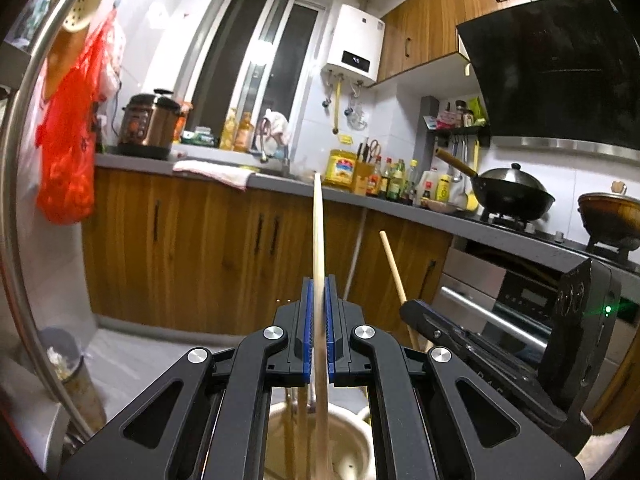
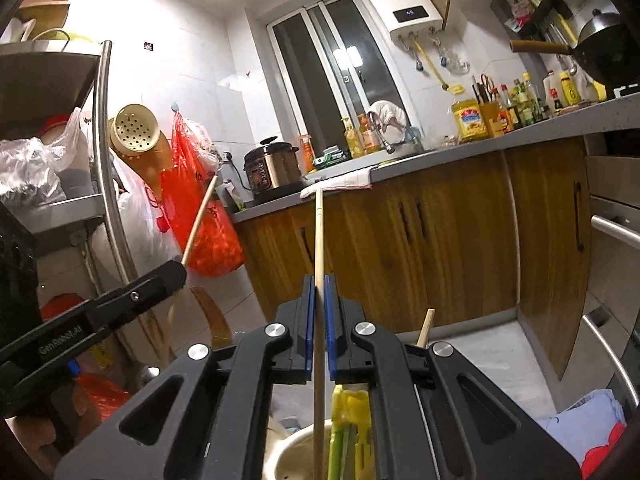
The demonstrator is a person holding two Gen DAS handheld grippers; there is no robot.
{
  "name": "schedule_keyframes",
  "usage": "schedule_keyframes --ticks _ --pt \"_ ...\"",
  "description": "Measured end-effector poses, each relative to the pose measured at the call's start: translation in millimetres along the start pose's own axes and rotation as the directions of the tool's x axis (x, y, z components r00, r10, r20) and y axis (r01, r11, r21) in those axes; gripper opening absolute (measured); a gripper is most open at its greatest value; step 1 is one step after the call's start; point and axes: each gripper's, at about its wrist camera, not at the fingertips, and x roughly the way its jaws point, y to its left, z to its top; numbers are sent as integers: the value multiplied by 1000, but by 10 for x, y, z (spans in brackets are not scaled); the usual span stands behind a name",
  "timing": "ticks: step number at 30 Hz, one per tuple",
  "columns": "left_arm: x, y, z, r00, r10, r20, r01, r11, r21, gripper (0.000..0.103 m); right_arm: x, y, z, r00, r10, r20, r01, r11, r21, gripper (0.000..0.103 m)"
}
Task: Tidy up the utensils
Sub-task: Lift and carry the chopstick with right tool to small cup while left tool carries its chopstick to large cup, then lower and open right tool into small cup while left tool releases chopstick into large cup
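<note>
Above a cream round plastic utensil holder (image 1: 352,432), one pale wooden chopstick (image 1: 318,248) is clamped between the blue pads of the left gripper (image 1: 319,320), jaws narrowed onto it. A second pale wooden chopstick (image 2: 319,240) is pinched likewise in the right gripper (image 2: 319,320). Both sticks are held upright over the holder, probably so that they can be lifted clear or lowered in cleanly. Only in the right wrist view are yellow-green plastic utensils (image 2: 348,420) seen standing in the holder; only in the left wrist view is a black lidded wok (image 1: 512,192) shown well beyond the holder.
</note>
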Motion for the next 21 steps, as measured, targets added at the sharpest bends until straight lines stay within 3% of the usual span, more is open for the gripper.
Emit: schedule_keyframes --ticks 14,21 --pt "-116 25 -165 991 102 87 -106 993 44 6 -8 105 -263 999 -29 32 32 996 -84 5" --pt "-144 4 -325 995 90 40 -93 993 68 6 -52 115 -339 1000 -26 -4 26 992 -120 5"
